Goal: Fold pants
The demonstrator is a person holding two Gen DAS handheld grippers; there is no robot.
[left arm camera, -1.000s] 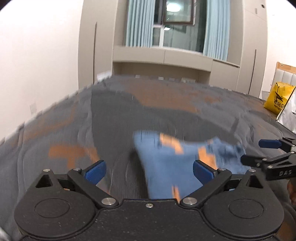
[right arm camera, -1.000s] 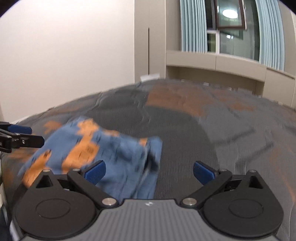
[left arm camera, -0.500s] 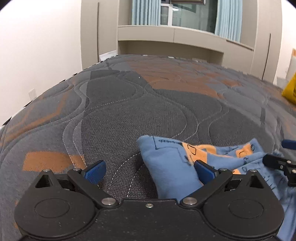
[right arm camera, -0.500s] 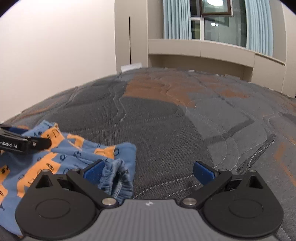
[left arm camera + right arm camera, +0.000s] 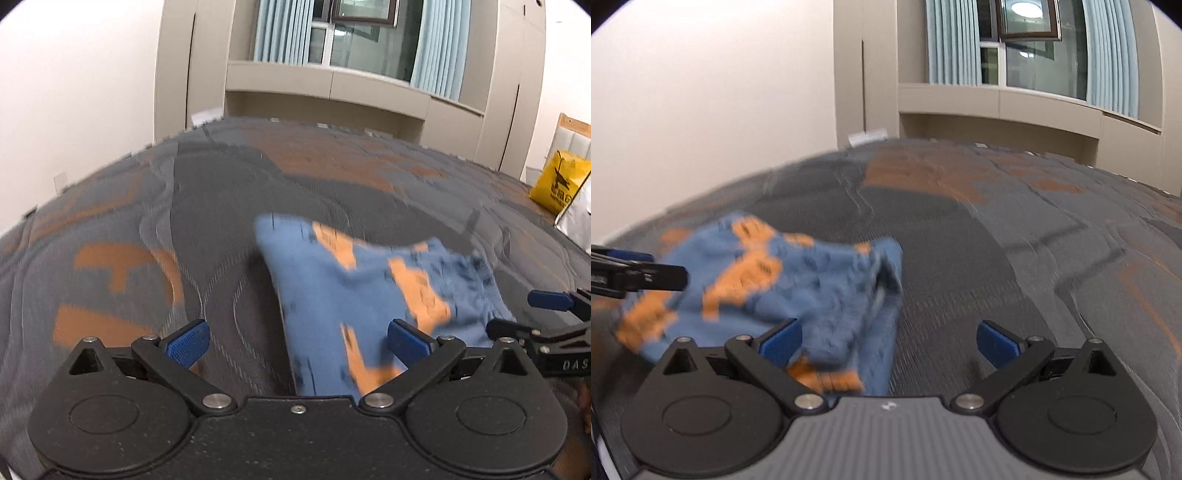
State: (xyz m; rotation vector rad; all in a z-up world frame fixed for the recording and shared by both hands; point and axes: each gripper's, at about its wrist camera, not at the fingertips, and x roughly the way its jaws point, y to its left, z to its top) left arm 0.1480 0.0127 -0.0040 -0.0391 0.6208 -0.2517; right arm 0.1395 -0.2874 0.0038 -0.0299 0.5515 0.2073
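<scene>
Nearest in each wrist view is the tool itself: the left gripper (image 5: 297, 341) has its blue-padded fingers wide apart and holds nothing, and the right gripper (image 5: 888, 339) is likewise spread and empty. Between them, on the near part of the bed, lie the small blue cotton pants with orange blocks (image 5: 369, 295), bunched and rumpled, not flat; both views are blurred, so seams and the waistband cannot be told for sure. I judge the task to be at its start: the cloth is not yet grasped or spread. The next move calls for each gripper to close on an outer edge of the pants and draw them flat before any fold. Beyond them the grey quilted bedspread with orange patches (image 5: 229, 192) runs bare toward the far cabinets, giving ample room. At the far right, off the bed, stands a yellow printed bag (image 5: 557, 184), well apart.
</scene>
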